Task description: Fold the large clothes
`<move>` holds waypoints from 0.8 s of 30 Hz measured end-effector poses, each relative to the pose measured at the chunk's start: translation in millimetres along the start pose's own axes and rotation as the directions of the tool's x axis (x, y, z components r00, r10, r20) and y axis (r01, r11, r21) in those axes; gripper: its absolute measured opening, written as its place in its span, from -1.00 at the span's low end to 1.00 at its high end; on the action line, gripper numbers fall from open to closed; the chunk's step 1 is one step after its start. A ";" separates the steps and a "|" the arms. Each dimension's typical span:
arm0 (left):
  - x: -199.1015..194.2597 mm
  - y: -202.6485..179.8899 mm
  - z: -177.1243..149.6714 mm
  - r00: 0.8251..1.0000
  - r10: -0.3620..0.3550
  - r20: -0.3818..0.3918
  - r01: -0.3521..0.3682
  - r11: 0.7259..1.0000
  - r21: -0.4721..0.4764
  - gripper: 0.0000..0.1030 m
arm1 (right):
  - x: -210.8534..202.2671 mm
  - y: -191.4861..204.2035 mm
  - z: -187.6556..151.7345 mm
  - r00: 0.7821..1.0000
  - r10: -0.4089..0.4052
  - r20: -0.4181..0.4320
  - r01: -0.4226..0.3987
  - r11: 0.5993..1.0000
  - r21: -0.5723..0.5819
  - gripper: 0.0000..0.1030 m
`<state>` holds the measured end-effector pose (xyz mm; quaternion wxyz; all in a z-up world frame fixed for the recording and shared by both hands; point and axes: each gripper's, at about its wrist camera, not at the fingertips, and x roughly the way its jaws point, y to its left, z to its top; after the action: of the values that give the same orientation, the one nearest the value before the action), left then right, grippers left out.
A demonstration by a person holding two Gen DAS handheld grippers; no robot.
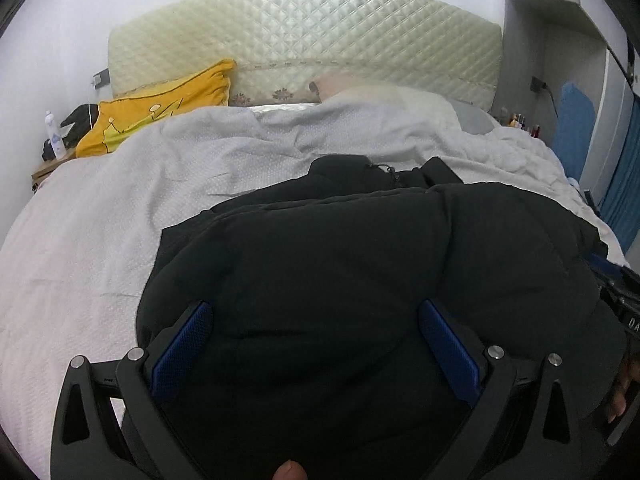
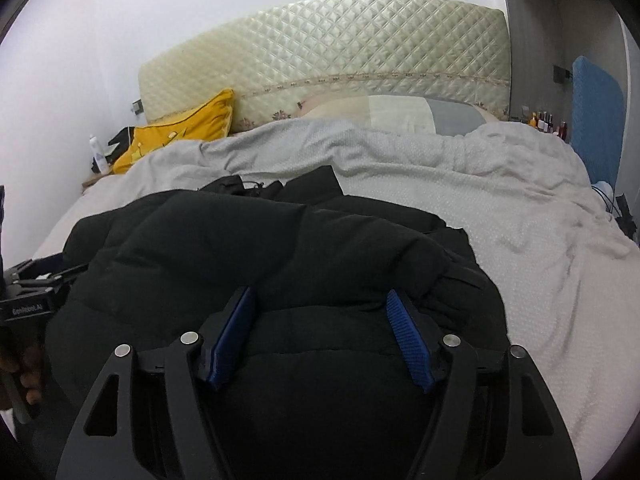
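Left wrist view: the left gripper spreads its blue pads wide over the black puffer jacket, which bulges up between them. Right wrist view shows the right gripper likewise parted above the jacket's near edge. Beyond it stretch the grey bedspread, a yellow pillow and the quilted headboard.
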<state>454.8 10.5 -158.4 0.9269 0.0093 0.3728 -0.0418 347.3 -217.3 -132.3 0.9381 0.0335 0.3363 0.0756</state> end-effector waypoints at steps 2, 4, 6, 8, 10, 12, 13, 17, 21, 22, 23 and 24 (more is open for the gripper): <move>5.0 -2.8 -0.9 1.000 0.005 0.004 -0.004 1.000 -0.001 0.99 | 7.0 -1.0 -2.6 1.000 0.005 0.001 -0.005 1.000 0.005 0.32; 9.8 -4.7 -2.6 1.000 0.011 0.012 -0.011 1.000 0.006 0.99 | 13.2 -2.5 -5.7 1.000 0.009 0.002 -0.010 1.000 0.009 0.32; 15.8 -3.3 -3.2 1.000 0.010 0.020 -0.010 1.000 -0.010 0.99 | 20.1 -4.2 -7.2 1.000 0.013 0.001 -0.013 1.000 0.011 0.32; 20.9 -3.5 -3.6 1.000 0.014 0.019 -0.014 1.000 -0.011 0.99 | 25.4 -3.8 -8.6 1.000 0.009 0.002 -0.009 1.000 0.009 0.32; 23.5 -5.0 -3.1 1.000 0.023 0.015 -0.022 1.000 -0.012 0.99 | 29.5 -2.4 -10.4 1.000 0.000 0.000 0.000 1.000 0.007 0.32; 25.0 -5.8 -1.5 1.000 0.028 0.010 -0.028 1.000 -0.015 0.99 | 33.2 -0.8 -11.8 1.000 -0.010 -0.004 0.010 1.000 0.005 0.32; 23.8 -6.3 -1.7 1.000 0.030 0.009 -0.030 0.999 -0.017 1.00 | 34.3 -0.4 -11.6 1.000 -0.015 -0.008 0.015 1.000 0.003 0.32; 14.7 -7.1 0.0 0.999 0.041 -0.005 -0.042 0.998 -0.038 1.00 | 28.8 -2.0 -7.8 0.999 -0.008 -0.036 0.009 1.000 0.012 0.32; -8.5 -11.3 5.7 0.998 0.057 -0.030 -0.058 0.997 -0.048 0.99 | 10.8 -3.1 -0.8 0.998 0.001 -0.061 0.002 0.999 0.044 0.34; -16.3 -12.5 7.0 0.998 0.057 -0.022 -0.058 0.997 -0.045 0.99 | 4.6 -2.5 1.1 0.998 -0.001 -0.063 0.004 0.999 0.047 0.34; -28.2 -14.3 9.7 0.998 0.061 -0.008 -0.061 0.997 -0.041 0.99 | -4.0 -2.0 3.7 0.998 -0.001 -0.059 0.004 0.999 0.051 0.34; -41.4 -15.8 12.8 0.998 0.061 0.008 -0.061 0.997 -0.041 0.99 | -14.8 -1.9 7.2 0.999 -0.001 -0.049 0.004 0.998 0.056 0.34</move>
<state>432.6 -2.9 -120.3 0.9294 0.0014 0.3689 -0.0059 340.8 -221.7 -117.8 0.9284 0.0576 0.3613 0.0656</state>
